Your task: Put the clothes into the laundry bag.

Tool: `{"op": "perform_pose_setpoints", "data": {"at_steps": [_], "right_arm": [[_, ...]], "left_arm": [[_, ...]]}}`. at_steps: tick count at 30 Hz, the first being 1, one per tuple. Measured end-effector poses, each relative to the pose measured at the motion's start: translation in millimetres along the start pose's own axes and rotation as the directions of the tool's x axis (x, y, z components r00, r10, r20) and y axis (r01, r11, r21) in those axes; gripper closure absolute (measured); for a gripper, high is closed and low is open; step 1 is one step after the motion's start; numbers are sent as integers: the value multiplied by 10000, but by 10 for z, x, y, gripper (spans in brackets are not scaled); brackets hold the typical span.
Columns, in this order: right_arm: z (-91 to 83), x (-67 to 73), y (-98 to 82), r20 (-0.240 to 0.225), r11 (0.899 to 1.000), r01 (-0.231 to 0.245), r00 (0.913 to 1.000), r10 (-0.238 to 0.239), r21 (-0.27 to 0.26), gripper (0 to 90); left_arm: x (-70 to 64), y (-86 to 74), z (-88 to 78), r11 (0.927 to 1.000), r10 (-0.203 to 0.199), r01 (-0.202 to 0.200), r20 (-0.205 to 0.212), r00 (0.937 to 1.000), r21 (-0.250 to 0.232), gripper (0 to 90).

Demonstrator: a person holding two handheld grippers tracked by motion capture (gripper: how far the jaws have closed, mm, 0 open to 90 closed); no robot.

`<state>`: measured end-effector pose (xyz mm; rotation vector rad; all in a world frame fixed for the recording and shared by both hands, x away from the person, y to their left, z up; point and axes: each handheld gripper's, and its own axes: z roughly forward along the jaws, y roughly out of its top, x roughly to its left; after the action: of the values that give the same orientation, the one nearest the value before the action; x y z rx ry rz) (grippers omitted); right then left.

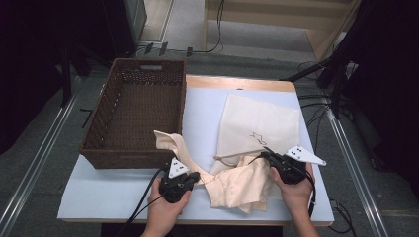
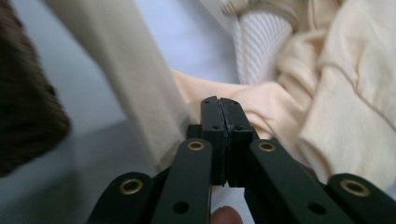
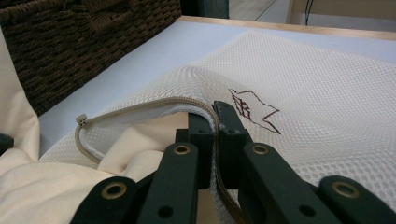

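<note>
In the high view, a mesh bag point(image 1: 262, 126) lies flat on the table point(image 1: 108, 190) to the right of a wicker basket point(image 1: 136, 116), and a cream garment point(image 1: 232, 180) spills out of the bag's near opening, with one strip trailing left toward the basket's corner. The left gripper point(image 1: 190, 177) sits at the garment's left end and the right gripper point(image 1: 269, 157) at the bag's opening. In the left gripper view, the jaws are pressed together just in front of a fold of the garment point(image 2: 280, 100); whether any cloth is caught between them cannot be told. In the right gripper view, the jaws pinch the zipper edge point(image 3: 154, 106) of the bag point(image 3: 299, 74) and lift it, so the mouth gapes over the garment point(image 3: 51, 186). Judging from this, the stuffing has started, but most of the garment is outside and the zipper is open.
</note>
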<state>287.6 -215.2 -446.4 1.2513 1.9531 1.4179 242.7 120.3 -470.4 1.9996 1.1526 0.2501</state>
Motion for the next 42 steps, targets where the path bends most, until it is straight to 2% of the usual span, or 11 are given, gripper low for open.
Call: {"op": "perform_pose_setpoints", "data": {"at_steps": [1, 6, 11, 16, 20, 24, 29, 34, 37, 40, 42], "right_arm": [[1, -5, -2, -13, 10000, -44, 10000, 44, 11, 882], [7, -3, -4, -6, 10000, -35, 10000, 35, 29, 882], [7, -9, -7, -4, 10000, -23, 10000, 23, 25, 882], [17, -9, -5, -3, 10000, -37, 10000, 37, 39, 882], [18, -3, -1, -1, 10000, -13, 10000, 13, 40, 881], [22, 1, -1, -6, 10000, -42, 10000, 42, 58, 881], [21, 12, -3, -27, 10000, 1, 10000, -1, 73, 881], [14, 15, -2, -57, 10000, -4, 10000, 4, 71, 881], [6, 19, 2, -113, 10000, -8, 9999, 9, 70, 881], [-6, 22, 17, -252, 10000, -89, 9996, 90, 23, 881], [-15, 26, 30, -380, 9999, -132, 9992, 129, -72, 881]], "left_arm": [[-30, -28, 21, 9998, 172, -172, -21, 9998, 53, 900], [-35, -65, -24, 9999, 141, -141, 100, 9999, 38, 896], [5, -138, -195, 9997, 124, -115, 421, 9990, -216, 697], [34, -113, -407, 9924, 143, -103, 322, 9994, -1224, 567], [32, -14, -439, 9870, 3, 48, 316, 9995, -1605, 480], [-107, 133, -314, 9910, 322, -182, 1037, 9941, -1326, 397], [-429, 335, 3, 9920, 847, -626, 2092, 9742, -1100, 358], [-683, 557, 258, 9901, 1034, -746, 2569, 9609, -1192, 321], [-856, 716, 412, 9888, 1284, -998, 2918, 9478, -1110, 283], [-966, 804, 626, 9905, 1374, -1302, 3012, 9436, -440, 199], [-1000, 821, 790, 9889, 1422, -1486, 2853, 9478, 10, 164]]}}
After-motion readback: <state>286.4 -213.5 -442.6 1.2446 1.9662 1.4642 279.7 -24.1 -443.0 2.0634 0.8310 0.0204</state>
